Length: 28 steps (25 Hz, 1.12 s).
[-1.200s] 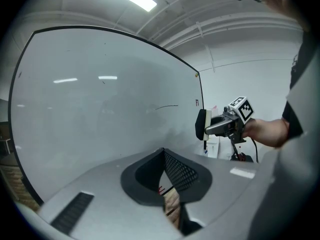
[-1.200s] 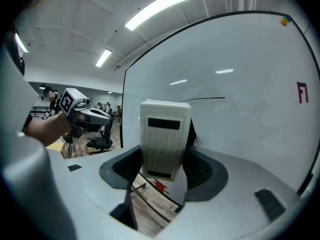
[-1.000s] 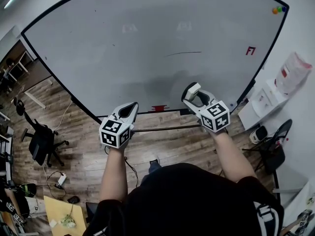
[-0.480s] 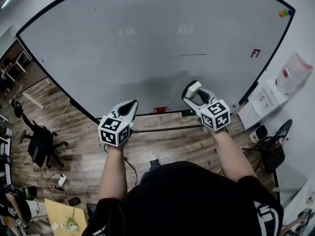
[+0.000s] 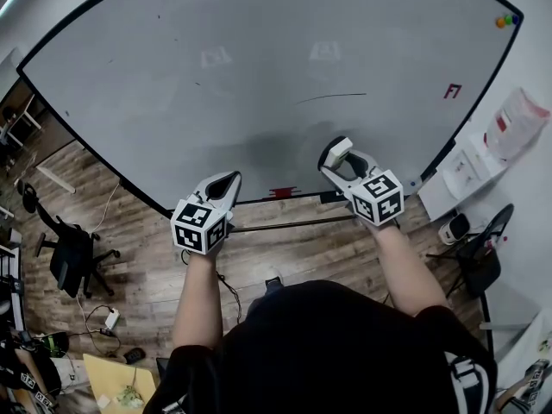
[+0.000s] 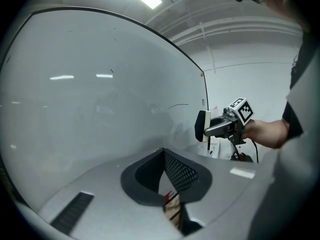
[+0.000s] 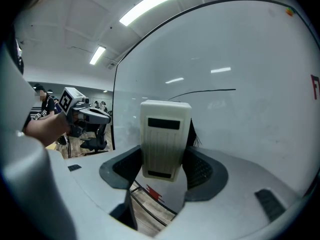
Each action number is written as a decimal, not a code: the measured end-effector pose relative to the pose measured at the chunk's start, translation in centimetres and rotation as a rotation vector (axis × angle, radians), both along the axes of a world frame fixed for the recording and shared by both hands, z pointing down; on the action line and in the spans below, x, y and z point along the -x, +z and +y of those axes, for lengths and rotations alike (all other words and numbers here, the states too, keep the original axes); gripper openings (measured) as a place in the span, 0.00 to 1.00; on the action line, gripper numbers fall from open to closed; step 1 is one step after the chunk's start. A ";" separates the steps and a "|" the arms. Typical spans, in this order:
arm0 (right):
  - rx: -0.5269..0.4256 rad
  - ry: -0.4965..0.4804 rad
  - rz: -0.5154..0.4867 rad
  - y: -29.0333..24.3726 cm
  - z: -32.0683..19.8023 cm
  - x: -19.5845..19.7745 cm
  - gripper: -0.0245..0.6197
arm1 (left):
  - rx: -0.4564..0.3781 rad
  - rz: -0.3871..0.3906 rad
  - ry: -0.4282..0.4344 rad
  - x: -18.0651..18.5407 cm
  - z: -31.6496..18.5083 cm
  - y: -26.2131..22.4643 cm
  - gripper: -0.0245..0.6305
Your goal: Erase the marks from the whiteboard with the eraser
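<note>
The big whiteboard (image 5: 216, 84) fills the top of the head view. It carries a thin black line (image 5: 332, 97) and a small red mark (image 5: 452, 91) at the right. My right gripper (image 5: 338, 159) is shut on a white eraser (image 5: 335, 152), held before the board's lower part, below the black line. In the right gripper view the eraser (image 7: 164, 139) stands upright between the jaws, with the black line (image 7: 210, 91) above it. My left gripper (image 5: 224, 185) hangs by the board's bottom edge, jaws together and holding nothing. The left gripper view shows the eraser (image 6: 202, 125) to its right.
Coloured magnets (image 5: 505, 20) sit at the board's top right corner. A red item (image 5: 279, 191) lies on the board's ledge. An office chair (image 5: 73, 253) stands at the left, and a white cabinet (image 5: 461, 175) and another chair (image 5: 481, 261) at the right on the wooden floor.
The head view has shifted slightly, showing more of the board. The right gripper with the eraser has risen a little toward the board. The left gripper has hardly moved.
</note>
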State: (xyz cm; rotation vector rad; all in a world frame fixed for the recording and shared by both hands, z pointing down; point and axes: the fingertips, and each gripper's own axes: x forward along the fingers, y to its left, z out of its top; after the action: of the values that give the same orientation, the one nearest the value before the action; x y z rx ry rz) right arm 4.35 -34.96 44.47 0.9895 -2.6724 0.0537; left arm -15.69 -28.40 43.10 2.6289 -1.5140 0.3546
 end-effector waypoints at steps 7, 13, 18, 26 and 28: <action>-0.035 0.022 0.004 -1.2 -1.4 0.7 0.43 | 0.004 -0.001 0.002 0.5 -0.7 0.3 0.05; -0.086 0.010 0.023 -3.2 -2.2 2.4 0.43 | 0.010 0.000 0.002 1.0 -1.1 0.5 0.05; -0.153 -0.015 0.065 -5.0 -2.9 5.0 0.43 | 0.009 -0.005 0.011 1.4 -2.0 0.8 0.05; -0.215 -0.013 0.148 -5.4 -4.6 7.8 0.43 | 0.013 -0.008 0.015 2.3 -2.7 1.2 0.06; -0.222 -0.010 0.160 -5.3 -5.0 8.3 0.43 | 0.016 -0.002 0.013 2.5 -2.9 1.2 0.05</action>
State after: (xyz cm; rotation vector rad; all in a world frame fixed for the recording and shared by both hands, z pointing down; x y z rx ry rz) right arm -3.99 -39.93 39.20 0.9985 -2.5750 -0.3169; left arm -18.21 -31.25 44.26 2.6283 -1.4885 0.3686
